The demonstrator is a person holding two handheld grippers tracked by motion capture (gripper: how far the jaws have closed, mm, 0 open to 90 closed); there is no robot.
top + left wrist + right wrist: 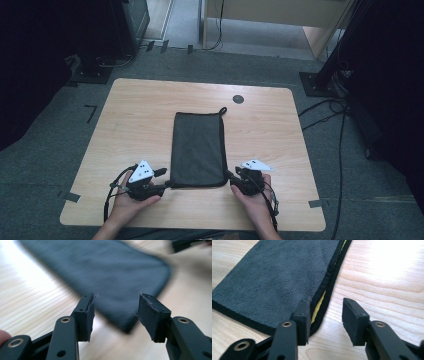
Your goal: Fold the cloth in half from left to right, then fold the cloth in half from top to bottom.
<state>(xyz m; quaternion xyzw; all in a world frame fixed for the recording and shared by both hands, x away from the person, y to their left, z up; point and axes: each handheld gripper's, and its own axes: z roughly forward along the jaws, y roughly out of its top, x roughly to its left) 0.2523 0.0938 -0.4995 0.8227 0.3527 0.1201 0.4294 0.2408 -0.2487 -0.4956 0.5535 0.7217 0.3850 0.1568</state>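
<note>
My left gripper (pixel 159 180) is in my left hand (pixel 131 199) near the front edge of the table (pixel 135 107), and its jaws stand spread, with nothing pinched between them. In the left gripper view the near corner of the dark grey towel (pixel 105 272) lies on the wood just beyond the two pads, in the gap between them, but the pads do not press on it; this picture is blurred, so I cannot tell if a pad touches the cloth. My right gripper (pixel 234 179) is in my right hand (pixel 256 197) at the other near corner of the towel, and its jaws are also apart and hold nothing. In the right gripper view one jaw stands over the black border of the towel (pixel 269 272), where a thin yellow layer (pixel 318 307) shows under the grey one, and the other jaw is over the bare wood beside it. From the high view the towel (pixel 198 149) is folded into a long rectangle and lies flat in the middle of the table, with its short side toward me and between my two grippers. At its far right corner a small black loop (pixel 222 110) sticks out. A little beyond the loop there is a round dark disc (pixel 238 99) in the table top. A grey carpet floor (pixel 45 150) is around the table, and black cables (pixel 325 117) lie on it at the right side.
</note>
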